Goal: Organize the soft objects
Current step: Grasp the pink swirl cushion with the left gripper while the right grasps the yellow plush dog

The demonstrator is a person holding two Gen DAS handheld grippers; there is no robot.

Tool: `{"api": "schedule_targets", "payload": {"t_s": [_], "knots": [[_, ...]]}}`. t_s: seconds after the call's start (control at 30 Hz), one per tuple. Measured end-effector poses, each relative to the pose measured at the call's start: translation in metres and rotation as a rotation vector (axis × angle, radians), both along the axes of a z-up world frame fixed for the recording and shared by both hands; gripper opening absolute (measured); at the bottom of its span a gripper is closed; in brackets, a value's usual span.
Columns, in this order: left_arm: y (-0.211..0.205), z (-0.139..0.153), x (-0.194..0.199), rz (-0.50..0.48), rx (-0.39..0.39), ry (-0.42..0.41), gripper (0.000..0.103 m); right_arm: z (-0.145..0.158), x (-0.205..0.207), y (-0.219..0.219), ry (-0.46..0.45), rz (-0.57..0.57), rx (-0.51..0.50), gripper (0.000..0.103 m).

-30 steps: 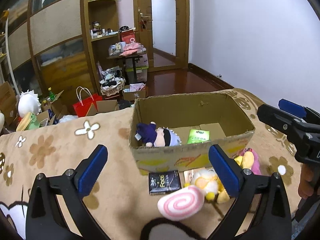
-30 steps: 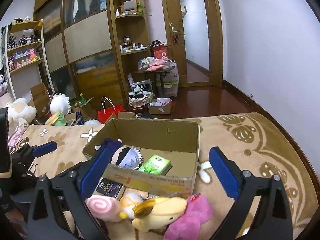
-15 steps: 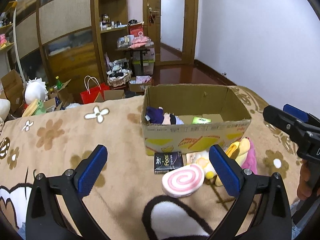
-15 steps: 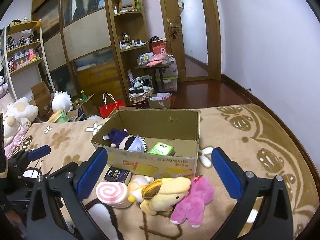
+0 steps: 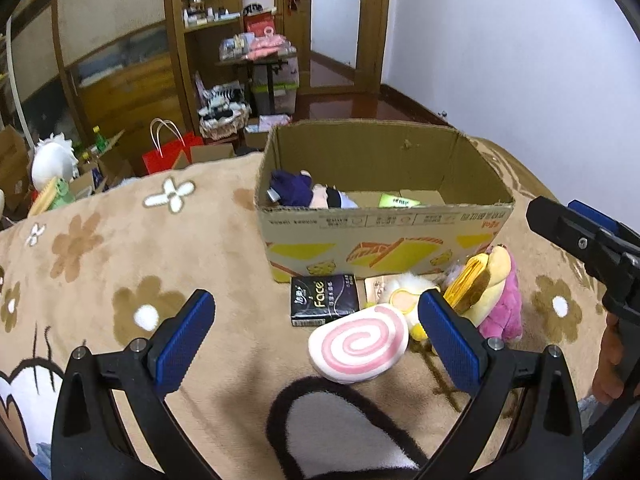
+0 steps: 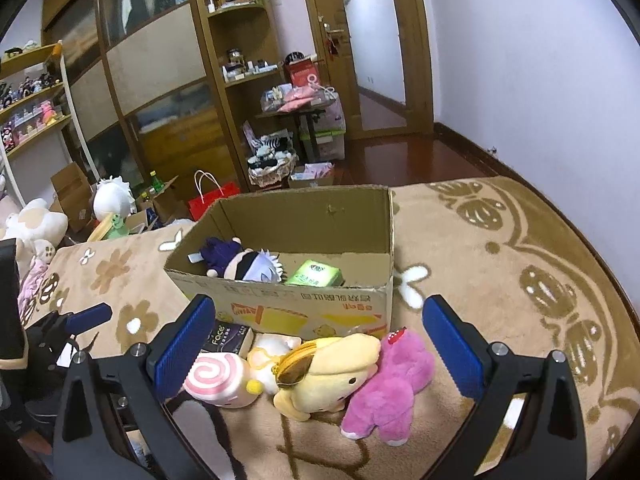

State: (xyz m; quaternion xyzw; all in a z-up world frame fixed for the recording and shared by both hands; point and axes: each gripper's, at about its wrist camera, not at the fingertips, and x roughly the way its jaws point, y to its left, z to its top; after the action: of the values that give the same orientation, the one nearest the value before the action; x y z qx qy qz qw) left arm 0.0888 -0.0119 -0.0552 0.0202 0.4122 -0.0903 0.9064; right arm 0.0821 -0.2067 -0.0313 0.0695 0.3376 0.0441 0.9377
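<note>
So the cardboard box on the blanket already has a doll and a green tissue pack inside. Left outside, just beside its front: pink plush, yellow plush, swirl cushion, maybe a small white toy underneath. Both hand-held grippers, left and right, are spread wide and empty.

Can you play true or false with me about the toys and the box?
1. The cardboard box is empty. False: a doll in purple and a green pack lie inside.
2. The pink swirl plush lies outside the box. True.
3. The right gripper is squeezing the pink plush. False: it is open and holds nothing.
4. The yellow plush leans against the pink plush. True.
5. The left gripper is open. True.
</note>
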Motion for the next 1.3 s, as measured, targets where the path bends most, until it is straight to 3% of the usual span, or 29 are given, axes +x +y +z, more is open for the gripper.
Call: {"api": "schedule_targets", "payload": {"t_s": [1.03,1.23,1.3], "knots": [[-0.030,-0.071,0.035,-0.098,0.015,0.283,0.101,-0.068,0.039,0.013,0.216,0.002,-0.057,0.103],[-0.029,-0.083,0.036,-0.078,0.029,0.347,0.096,-0.075,0.037,0.022,0.233,0.048,-0.067,0.103],[-0.029,-0.086,0.038,-0.076,0.021,0.362,0.092,-0.080,0.038,0.023,0.253,0.053,-0.070,0.098]]}}
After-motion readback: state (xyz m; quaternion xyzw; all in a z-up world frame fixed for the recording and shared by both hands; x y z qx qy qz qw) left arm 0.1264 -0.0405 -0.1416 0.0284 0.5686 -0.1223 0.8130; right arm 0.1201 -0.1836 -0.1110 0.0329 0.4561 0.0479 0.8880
